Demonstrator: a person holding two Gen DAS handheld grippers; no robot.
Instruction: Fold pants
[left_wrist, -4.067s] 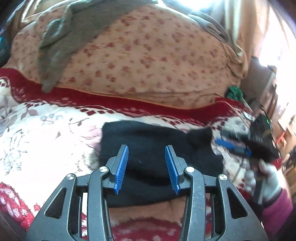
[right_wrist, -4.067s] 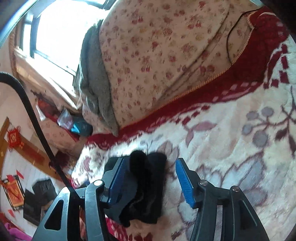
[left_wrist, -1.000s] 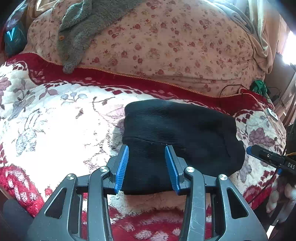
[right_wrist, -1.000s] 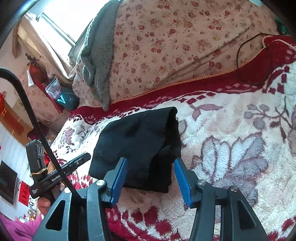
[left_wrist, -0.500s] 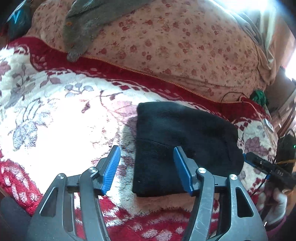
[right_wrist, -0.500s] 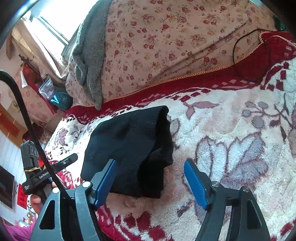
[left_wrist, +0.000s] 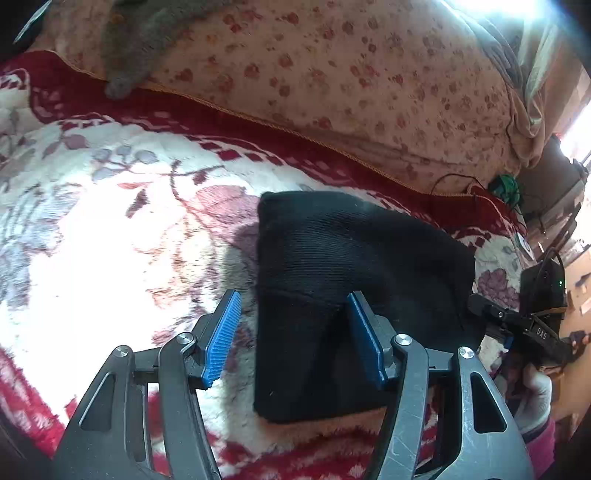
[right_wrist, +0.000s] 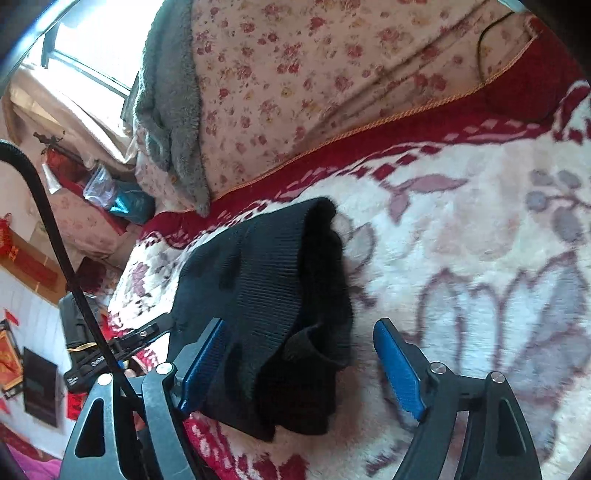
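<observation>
Pants: folded black knit pants (left_wrist: 332, 266) lay on floral fleece blanket (left_wrist: 110, 236)
Left gripper (left_wrist: 295, 332): spread, gripping nothing
Right gripper (right_wrist: 303, 365): jaws just widened, pants loose between them

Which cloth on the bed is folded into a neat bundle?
The black pants on the fleece blanket; the grey cloth just hangs loosely over the floral quilt.

A lived-in bedroom at home — beyond the jaws spreads a bed under a plush blanket (left_wrist: 110, 229) patterned with red and mauve flowers, backed by a bulky floral quilt (left_wrist: 332, 85) with a grey fleece (right_wrist: 173, 110) thrown over it. Up to the left of the jaws a sunlit window (right_wrist: 88, 44) glows — red paper decorations (right_wrist: 11, 251) hang on the wall.
</observation>
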